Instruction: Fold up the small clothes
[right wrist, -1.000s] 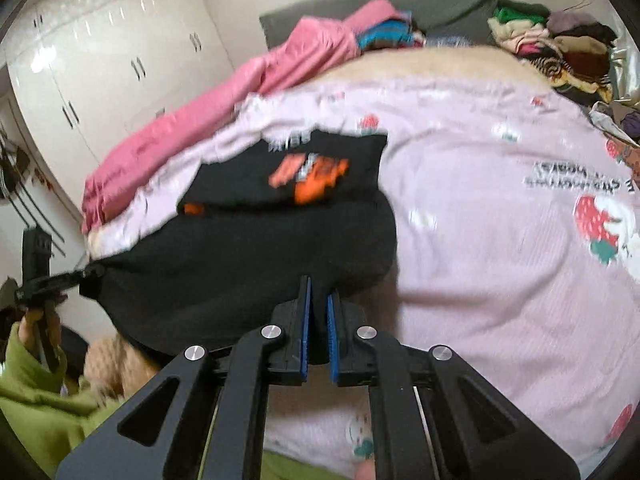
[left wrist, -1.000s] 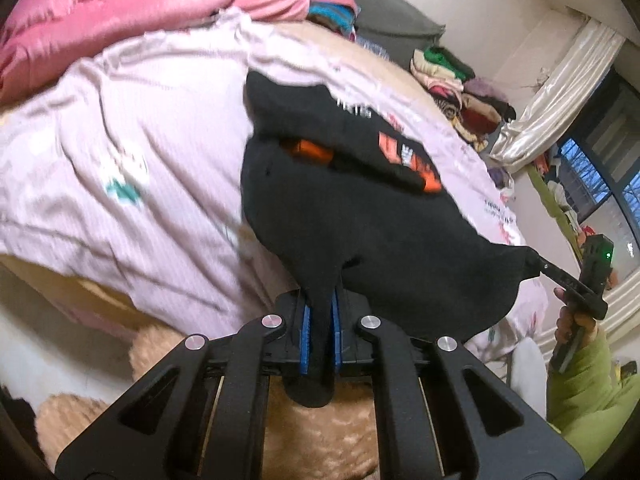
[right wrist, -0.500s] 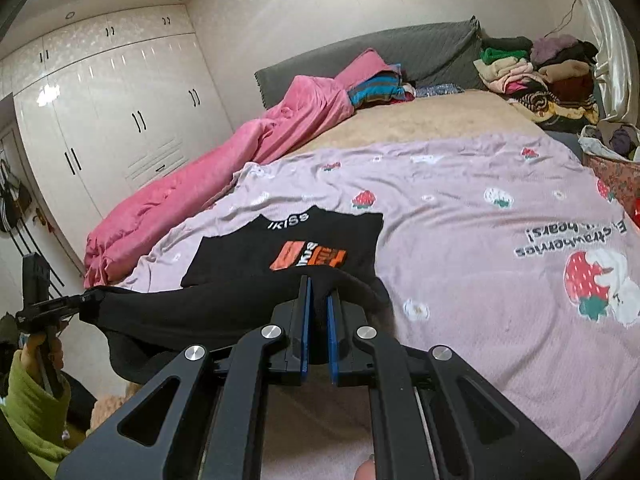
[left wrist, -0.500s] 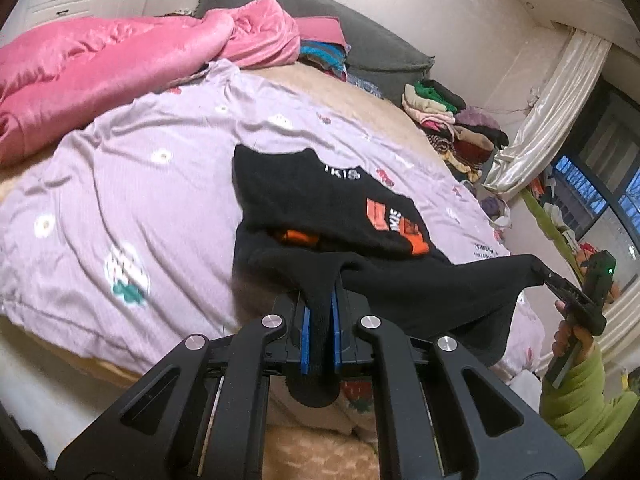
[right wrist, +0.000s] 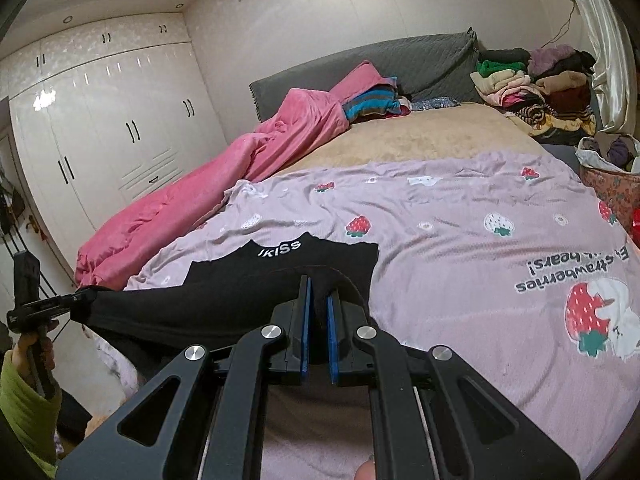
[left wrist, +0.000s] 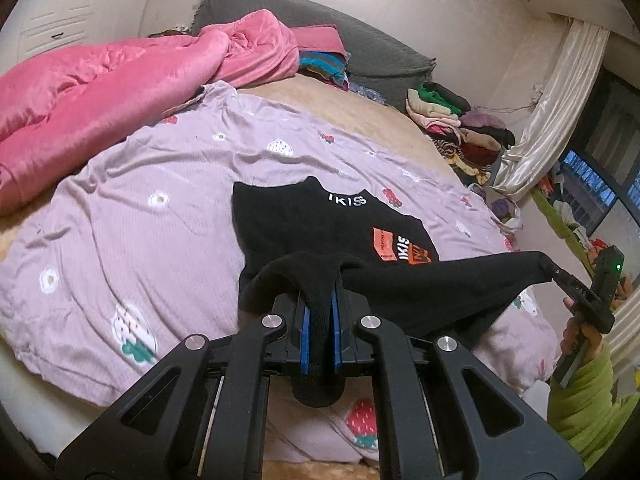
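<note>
Two hand-held grippers are working here, and each one is clamped on a bottom corner of the one black shirt (left wrist: pixel 320 220): the left hand-held gripper (left wrist: pixel 319 332) has a thick bunch of cloth pressed between its blue pads (left wrist: pixel 305 336), and the right hand-held gripper (right wrist: pixel 316 332) pinches the other corner in the same way. The collar half of the shirt, with its white letters and orange patch, lies flat on the lilac strawberry sheet (left wrist: pixel 140 184) of the bed, while the hem hangs stretched in the air between your two hands. I judge the shirt to be light, soft and quite limp, so it will sag in the middle and will follow you easily; it is not fragile, but thin cloth can slip out if you pull apart too strongly. The corners are a good place to hold, because they keep the hem straight for the fold toward the collar. I count one pink quilt (left wrist: pixel 100 80) at the side, one grey headboard (right wrist: pixel 380 64), and one pile of other clothes (right wrist: pixel 532 80) at the far corner.
</note>
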A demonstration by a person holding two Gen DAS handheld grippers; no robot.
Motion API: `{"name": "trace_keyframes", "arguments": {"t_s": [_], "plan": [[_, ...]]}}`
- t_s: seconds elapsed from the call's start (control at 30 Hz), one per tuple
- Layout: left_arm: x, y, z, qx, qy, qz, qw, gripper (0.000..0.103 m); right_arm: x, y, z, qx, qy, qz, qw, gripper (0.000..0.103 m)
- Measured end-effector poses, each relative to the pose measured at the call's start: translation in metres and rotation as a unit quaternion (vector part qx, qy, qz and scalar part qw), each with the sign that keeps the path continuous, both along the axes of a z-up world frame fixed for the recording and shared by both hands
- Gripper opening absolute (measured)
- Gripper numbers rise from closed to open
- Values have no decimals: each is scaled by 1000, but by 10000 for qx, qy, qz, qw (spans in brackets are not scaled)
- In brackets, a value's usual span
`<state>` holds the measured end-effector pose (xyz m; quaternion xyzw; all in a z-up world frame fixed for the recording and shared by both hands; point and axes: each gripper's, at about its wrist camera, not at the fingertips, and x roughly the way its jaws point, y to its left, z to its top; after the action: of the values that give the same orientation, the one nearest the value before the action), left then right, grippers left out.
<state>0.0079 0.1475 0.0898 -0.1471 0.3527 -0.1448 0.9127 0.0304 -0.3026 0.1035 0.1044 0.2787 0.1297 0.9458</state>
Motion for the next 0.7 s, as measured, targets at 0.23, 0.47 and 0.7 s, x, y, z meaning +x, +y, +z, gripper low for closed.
{"name": "trace_keyframes", "arguments": {"t_s": [0.23,0.47,0.7], "plan": [[17,-3,4,128,-7,33,9999,2,20,-1,0,-60,18,-25,10000,6],[32,-2,4,133,10,96,9999,2,33,-3,-1,-70,5,-54,10000,6],[51,-1,0,179,70,163,9997,2,56,-1,-5,-129,52,-73,9999,6]]}}
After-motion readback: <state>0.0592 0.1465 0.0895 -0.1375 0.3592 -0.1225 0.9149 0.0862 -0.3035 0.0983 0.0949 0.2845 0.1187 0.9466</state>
